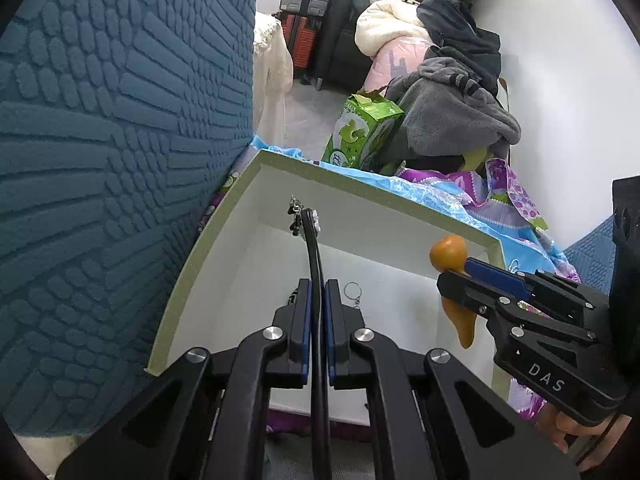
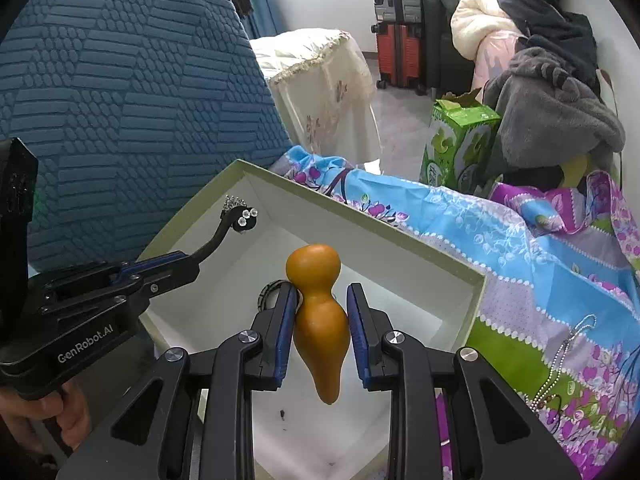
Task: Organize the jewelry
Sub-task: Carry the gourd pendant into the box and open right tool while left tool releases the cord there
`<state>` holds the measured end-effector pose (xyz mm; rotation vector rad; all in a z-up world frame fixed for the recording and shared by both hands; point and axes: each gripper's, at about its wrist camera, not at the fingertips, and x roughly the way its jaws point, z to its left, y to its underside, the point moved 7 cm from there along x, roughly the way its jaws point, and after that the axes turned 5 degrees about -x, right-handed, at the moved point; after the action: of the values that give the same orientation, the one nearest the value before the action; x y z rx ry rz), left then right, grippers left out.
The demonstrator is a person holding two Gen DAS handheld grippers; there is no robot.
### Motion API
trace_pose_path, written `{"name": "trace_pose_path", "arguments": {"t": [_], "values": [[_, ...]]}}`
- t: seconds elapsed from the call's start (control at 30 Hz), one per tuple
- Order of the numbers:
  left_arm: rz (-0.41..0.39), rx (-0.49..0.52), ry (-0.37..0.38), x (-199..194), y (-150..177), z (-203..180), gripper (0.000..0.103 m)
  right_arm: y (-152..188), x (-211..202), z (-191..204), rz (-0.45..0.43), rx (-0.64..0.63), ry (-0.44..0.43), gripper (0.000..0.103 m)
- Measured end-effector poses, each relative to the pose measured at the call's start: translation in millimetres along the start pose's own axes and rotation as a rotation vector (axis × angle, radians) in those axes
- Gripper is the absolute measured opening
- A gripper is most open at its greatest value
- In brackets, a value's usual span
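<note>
A white box with a green rim (image 1: 192, 280) (image 2: 360, 220) lies open on a flowered cloth. My left gripper (image 1: 317, 292) (image 2: 192, 264) is shut on a black curved hair clip (image 1: 314, 256) with rhinestones at its tip (image 2: 246, 216), held over the box. My right gripper (image 2: 318, 308) (image 1: 460, 276) holds an orange gourd-shaped pendant (image 2: 318, 320) (image 1: 450, 254) above the box, its jaws closed on the gourd's waist. A key ring (image 1: 353, 292) and a dark patterned ring (image 2: 270, 292) lie inside the box.
A blue textured cushion (image 1: 100, 160) (image 2: 120, 100) presses against the box's left side. A bead chain (image 2: 560, 372) lies on the flowered cloth (image 2: 520, 240) to the right. A green carton (image 1: 364, 128) (image 2: 456, 148) and piled clothes (image 2: 552, 112) stand behind.
</note>
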<state>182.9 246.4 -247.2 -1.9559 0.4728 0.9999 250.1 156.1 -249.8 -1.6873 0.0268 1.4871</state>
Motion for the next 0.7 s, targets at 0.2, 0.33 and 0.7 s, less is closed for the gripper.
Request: {"name": "trace_pose_path", "arguments": {"t": [0.2,0.33,0.7], "values": [[-0.008,-0.003,-0.003,-8,-4,-5,0.006,-3,-5,-3,-0.001,0.006,-0.018,0.025],[-0.016,-0.022,-0.013,-17,-10,-7,0.042,-8,-22,-3,-0.028,0.004,-0.023,0.030],[-0.142,0.038,-0.008,-86,-32,-45,0.052,-36,-105,-13,-0.192,0.006,0.002,0.049]]}}
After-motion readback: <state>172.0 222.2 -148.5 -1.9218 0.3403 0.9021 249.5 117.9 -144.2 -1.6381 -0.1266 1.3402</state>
